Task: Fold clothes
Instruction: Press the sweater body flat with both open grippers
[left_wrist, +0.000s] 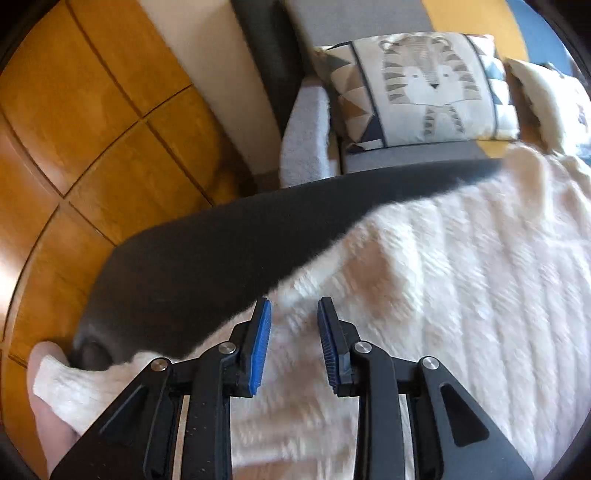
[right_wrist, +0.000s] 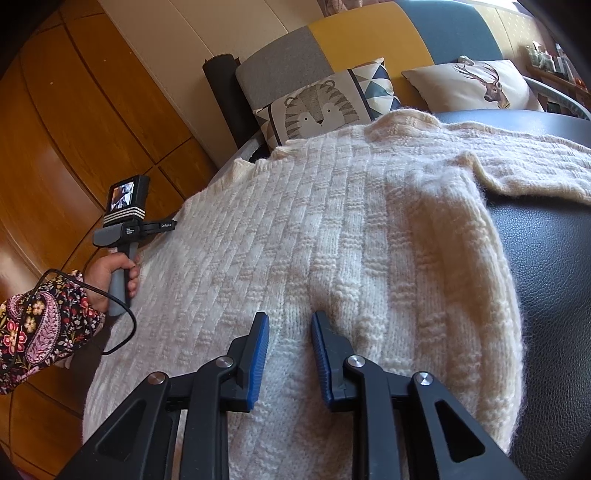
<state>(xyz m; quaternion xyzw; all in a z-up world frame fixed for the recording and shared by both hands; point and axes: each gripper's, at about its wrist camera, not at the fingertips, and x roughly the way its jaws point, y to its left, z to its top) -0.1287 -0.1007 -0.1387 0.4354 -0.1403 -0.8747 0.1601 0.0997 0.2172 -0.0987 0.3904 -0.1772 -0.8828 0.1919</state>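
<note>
A cream knitted sweater (right_wrist: 332, 229) lies spread flat on a dark leather surface (right_wrist: 546, 277). One sleeve (right_wrist: 535, 173) stretches out to the far right. My right gripper (right_wrist: 290, 321) is open, its blue pads just above the sweater's near part. My left gripper (left_wrist: 293, 306) is open over the sweater's left edge (left_wrist: 424, 277), near the dark surface's edge (left_wrist: 221, 251). In the right wrist view the left gripper's handle and camera (right_wrist: 123, 221) show at the sweater's left side, held by a hand.
A tiger-print cushion (right_wrist: 321, 107) and a deer-print cushion (right_wrist: 476, 85) lean against a grey, yellow and blue sofa back (right_wrist: 369, 40) beyond the sweater. Wooden floor (left_wrist: 92, 129) lies to the left. A cable (right_wrist: 122, 332) hangs from the left hand.
</note>
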